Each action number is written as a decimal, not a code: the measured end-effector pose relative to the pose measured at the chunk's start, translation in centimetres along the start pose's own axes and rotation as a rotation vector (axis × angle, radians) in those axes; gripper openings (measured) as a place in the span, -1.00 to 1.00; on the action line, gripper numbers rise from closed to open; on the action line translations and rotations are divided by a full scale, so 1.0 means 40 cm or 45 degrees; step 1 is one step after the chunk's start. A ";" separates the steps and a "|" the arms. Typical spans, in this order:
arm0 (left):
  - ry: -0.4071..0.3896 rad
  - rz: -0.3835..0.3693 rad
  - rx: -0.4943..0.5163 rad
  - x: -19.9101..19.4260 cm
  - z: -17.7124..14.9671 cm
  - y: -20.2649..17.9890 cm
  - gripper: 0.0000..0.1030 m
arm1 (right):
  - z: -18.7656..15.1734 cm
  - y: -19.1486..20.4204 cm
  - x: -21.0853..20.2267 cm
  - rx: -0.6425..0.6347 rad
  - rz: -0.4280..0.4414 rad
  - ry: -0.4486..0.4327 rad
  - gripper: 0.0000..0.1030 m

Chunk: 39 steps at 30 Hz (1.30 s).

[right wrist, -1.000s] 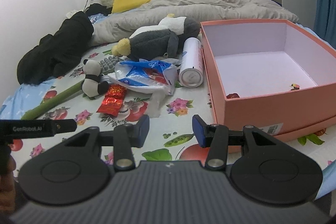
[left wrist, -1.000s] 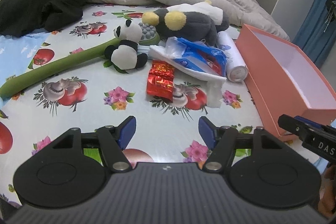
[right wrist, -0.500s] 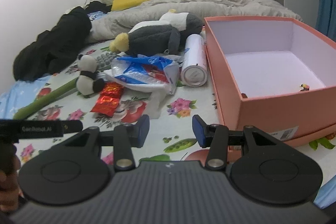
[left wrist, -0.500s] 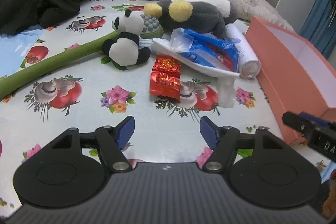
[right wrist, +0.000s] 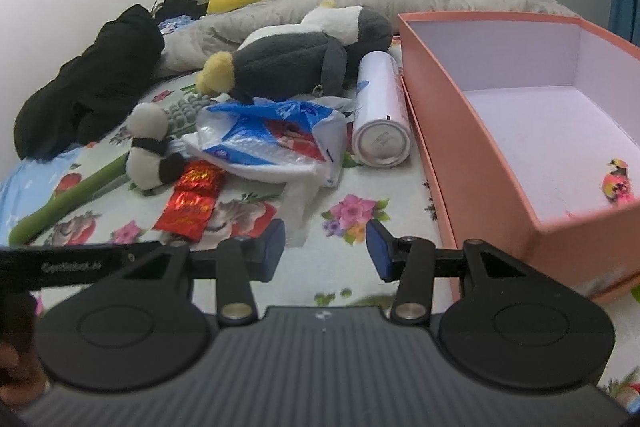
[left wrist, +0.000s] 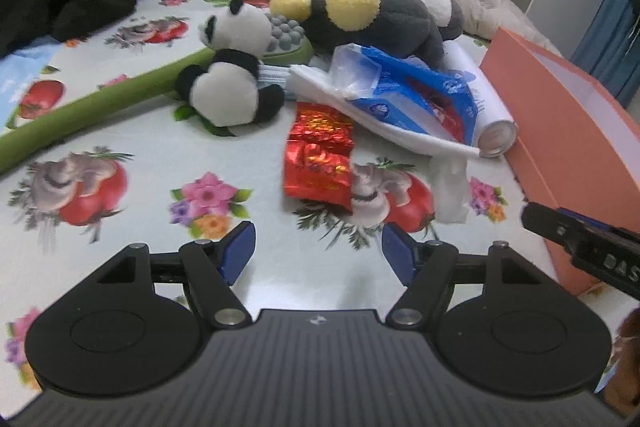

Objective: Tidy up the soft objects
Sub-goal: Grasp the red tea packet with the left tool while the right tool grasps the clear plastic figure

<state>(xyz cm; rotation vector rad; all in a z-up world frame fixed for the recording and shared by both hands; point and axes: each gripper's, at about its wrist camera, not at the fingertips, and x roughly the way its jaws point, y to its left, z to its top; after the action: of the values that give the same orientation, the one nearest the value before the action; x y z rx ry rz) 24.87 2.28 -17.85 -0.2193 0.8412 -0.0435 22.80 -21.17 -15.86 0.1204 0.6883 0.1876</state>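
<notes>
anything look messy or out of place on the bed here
Yes. The blue and white plastic pack is torn open, with white tissue trailing out onto the sheet. The white can lies on its side against the pink box, and the penguin plush is toppled on the heap. The box holds no toys yet.

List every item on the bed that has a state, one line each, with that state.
Pink box: open, almost empty.
Blue tissue pack: torn open, tissue spilling out.
White can: lying on its side.
Panda plush: sitting upright.
Penguin plush: lying down.
Left gripper: open, empty.
Right gripper: open, empty.
</notes>
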 end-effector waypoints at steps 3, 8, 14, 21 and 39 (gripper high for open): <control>-0.010 -0.016 -0.005 0.022 0.012 -0.006 0.45 | 0.016 -0.001 0.033 -0.003 0.010 -0.016 -0.08; -0.042 -0.015 0.049 0.067 0.039 -0.016 0.45 | 0.031 0.002 0.102 0.036 0.055 0.017 -0.08; -0.059 0.005 0.094 0.125 0.077 -0.005 0.45 | 0.031 0.028 0.153 0.036 0.083 0.063 -0.16; -0.094 0.029 0.161 0.177 0.099 -0.015 0.45 | 0.040 0.014 0.201 0.096 0.101 0.112 -0.21; -0.130 -0.023 0.150 0.225 0.123 -0.006 0.14 | 0.045 0.038 0.239 0.032 0.057 0.119 -0.43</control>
<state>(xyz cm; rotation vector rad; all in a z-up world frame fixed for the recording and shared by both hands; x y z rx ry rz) 34.54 1.79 -21.25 -0.1177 0.7328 -0.0980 31.00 -17.76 -20.14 0.1516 0.7813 0.2285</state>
